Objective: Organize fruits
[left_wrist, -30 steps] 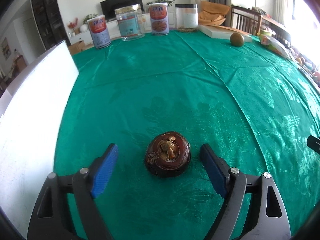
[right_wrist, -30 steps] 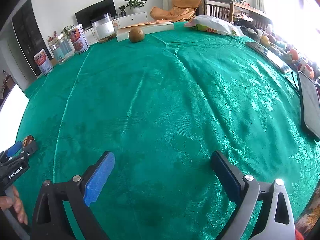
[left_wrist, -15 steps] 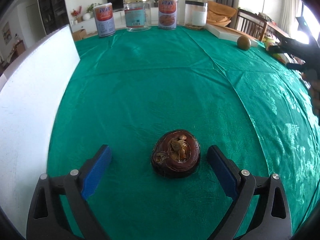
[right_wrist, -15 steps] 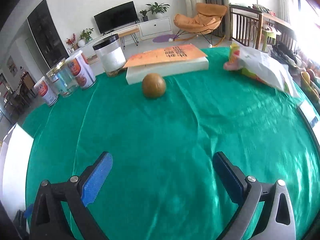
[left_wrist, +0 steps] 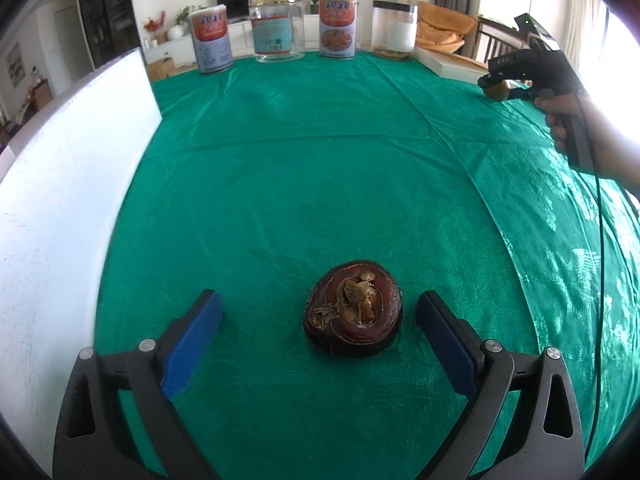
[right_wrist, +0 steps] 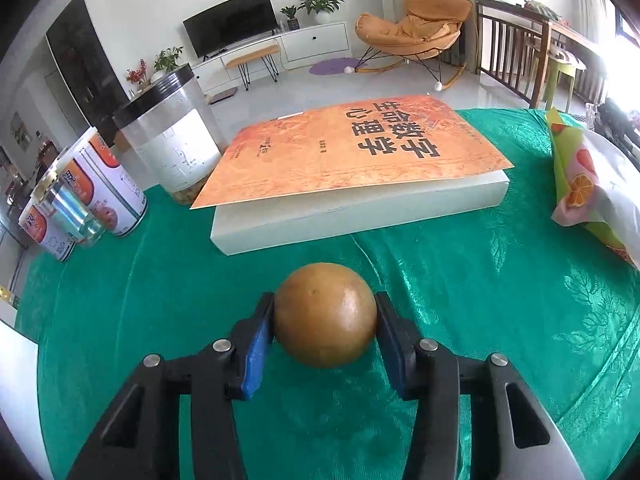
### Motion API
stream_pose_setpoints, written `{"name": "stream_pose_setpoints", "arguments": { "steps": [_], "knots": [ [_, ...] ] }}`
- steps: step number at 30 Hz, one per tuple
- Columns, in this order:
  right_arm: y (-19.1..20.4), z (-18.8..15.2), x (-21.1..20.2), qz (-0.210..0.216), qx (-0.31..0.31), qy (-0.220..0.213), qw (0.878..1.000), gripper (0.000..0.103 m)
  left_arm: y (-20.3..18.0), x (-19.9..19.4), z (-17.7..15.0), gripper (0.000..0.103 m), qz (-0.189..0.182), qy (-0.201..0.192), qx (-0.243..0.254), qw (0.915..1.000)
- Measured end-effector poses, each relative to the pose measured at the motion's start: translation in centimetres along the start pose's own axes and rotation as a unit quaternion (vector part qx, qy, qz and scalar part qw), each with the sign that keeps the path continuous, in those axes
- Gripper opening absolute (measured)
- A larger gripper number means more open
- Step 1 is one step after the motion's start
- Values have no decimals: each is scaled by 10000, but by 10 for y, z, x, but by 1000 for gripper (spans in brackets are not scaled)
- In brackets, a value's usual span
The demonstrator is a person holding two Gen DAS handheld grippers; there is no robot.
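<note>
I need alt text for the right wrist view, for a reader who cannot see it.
The right gripper is shut on a round brown fruit over a green tablecloth. Behind the fruit lies a thick orange book, with a clear jar and cans to its left and a printed bag at the right.

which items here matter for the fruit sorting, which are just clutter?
Job: round brown fruit between right gripper pads; dark fruit between open left gripper fingers.
Clutter: book, cans, jars, snack bag.
</note>
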State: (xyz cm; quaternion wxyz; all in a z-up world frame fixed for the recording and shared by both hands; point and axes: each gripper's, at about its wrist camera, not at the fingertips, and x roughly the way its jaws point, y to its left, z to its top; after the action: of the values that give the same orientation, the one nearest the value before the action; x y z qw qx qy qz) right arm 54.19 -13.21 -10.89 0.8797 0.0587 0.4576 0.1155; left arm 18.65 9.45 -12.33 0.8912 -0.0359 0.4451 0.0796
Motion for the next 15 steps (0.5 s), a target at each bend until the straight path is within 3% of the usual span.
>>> {"name": "stream_pose_setpoints", "arguments": {
  "steps": [5,10,15],
  "knots": [
    [29,-66,-70,486,-93,241,9985,48,0,0,0,99,1,1,2,10000],
    [76,-180,-149,908,-259,533,9941,48,0,0,0,99,3,1,3,10000],
    [109,-271,-172,251,-611,571,9962,48,-1,0,0,99,3,1,2,10000]
  ]
}}
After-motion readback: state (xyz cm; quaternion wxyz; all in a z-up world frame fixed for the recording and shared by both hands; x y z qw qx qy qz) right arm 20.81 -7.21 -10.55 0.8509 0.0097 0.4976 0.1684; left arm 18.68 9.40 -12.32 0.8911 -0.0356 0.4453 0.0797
